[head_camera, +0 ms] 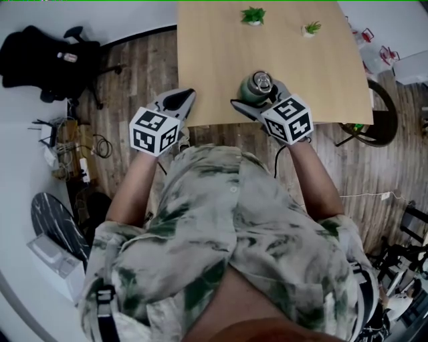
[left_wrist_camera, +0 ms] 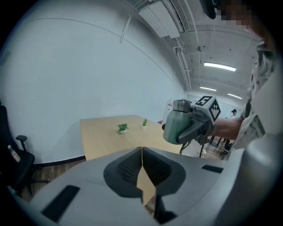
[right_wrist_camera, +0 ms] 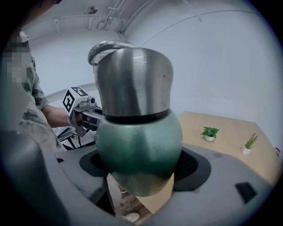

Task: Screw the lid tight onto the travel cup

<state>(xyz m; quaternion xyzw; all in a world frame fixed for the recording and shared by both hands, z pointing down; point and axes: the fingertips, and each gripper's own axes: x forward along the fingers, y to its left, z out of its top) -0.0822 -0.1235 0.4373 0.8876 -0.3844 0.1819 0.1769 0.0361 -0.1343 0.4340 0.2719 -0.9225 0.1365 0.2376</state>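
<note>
The travel cup (right_wrist_camera: pixel 139 145) has a green body and a steel lid (right_wrist_camera: pixel 132 79) with a loop handle on top. My right gripper (right_wrist_camera: pixel 140 176) is shut on the green body and holds the cup upright, off the table. From the head view the cup (head_camera: pixel 256 87) hangs over the near edge of the wooden table (head_camera: pixel 221 67), clamped by my right gripper (head_camera: pixel 257 100). My left gripper (left_wrist_camera: pixel 141 170) is shut with nothing between its jaws. It sits to the left of the cup (left_wrist_camera: pixel 177 123), apart from it, at the table's near left corner (head_camera: pixel 179 101).
Two small potted plants (head_camera: pixel 253 15) (head_camera: pixel 311 28) stand at the far side of the table. A black office chair (head_camera: pixel 47 57) stands on the floor to the left. Cables and boxes (head_camera: pixel 63 143) lie along the left wall. Another chair (head_camera: pixel 374 120) sits at the right.
</note>
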